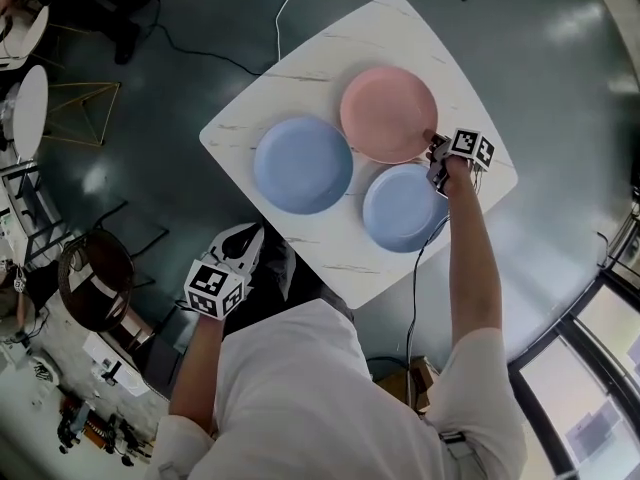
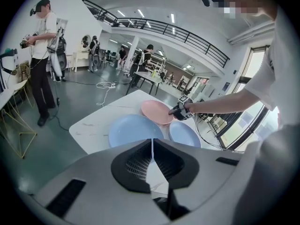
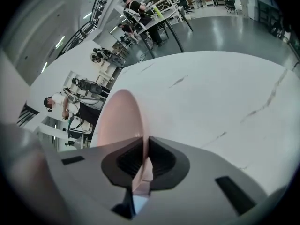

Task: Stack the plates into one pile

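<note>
A pink plate (image 1: 388, 113) lies at the far side of the white marble table (image 1: 250, 118), and its near edge overlaps a small blue plate (image 1: 403, 208). A larger blue plate (image 1: 302, 165) rests to the left. My right gripper (image 1: 436, 150) is shut on the pink plate's right rim; in the right gripper view the rim (image 3: 119, 121) runs between the closed jaws (image 3: 144, 149). My left gripper (image 1: 245, 243) hangs off the table's near edge, shut and empty (image 2: 152, 149), facing all three plates (image 2: 133, 130).
A cable (image 1: 285, 8) runs across the dark floor beyond the table. A round dark stool (image 1: 95, 278) and cluttered benches stand at the left. A person (image 2: 42, 60) stands far left, with others further back in the hall.
</note>
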A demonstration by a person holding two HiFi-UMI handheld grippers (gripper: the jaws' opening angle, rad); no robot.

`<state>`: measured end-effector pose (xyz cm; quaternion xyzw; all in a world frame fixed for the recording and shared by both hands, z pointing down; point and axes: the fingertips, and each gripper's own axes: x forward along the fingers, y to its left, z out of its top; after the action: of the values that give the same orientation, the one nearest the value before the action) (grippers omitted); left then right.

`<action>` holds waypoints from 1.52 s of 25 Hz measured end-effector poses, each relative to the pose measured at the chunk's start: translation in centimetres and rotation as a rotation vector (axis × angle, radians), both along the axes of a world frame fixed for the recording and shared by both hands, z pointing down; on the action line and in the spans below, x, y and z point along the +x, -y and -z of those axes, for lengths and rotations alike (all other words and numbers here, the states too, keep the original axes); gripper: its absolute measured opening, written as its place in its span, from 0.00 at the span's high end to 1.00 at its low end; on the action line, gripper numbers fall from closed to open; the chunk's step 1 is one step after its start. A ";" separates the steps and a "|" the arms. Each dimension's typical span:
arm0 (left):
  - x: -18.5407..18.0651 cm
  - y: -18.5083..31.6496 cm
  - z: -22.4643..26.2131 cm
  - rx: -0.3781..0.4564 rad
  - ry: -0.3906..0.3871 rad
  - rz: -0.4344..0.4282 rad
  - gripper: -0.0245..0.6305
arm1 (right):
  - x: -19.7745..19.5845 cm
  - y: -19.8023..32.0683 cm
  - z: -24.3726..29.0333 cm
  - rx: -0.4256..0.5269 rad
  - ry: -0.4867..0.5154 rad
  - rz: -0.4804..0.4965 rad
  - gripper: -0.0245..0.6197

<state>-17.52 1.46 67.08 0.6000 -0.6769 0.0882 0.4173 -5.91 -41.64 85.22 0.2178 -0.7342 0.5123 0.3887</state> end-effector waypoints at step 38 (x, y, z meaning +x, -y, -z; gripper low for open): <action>5.5 1.9 3.4 0.068 0.017 -0.164 0.93 | 23.2 -12.5 6.0 -0.055 0.041 -0.395 0.91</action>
<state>-11.98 -0.48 63.67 0.6665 -0.6313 0.1043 0.3825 17.26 -29.13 79.23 0.3364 -0.6709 0.6026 0.2713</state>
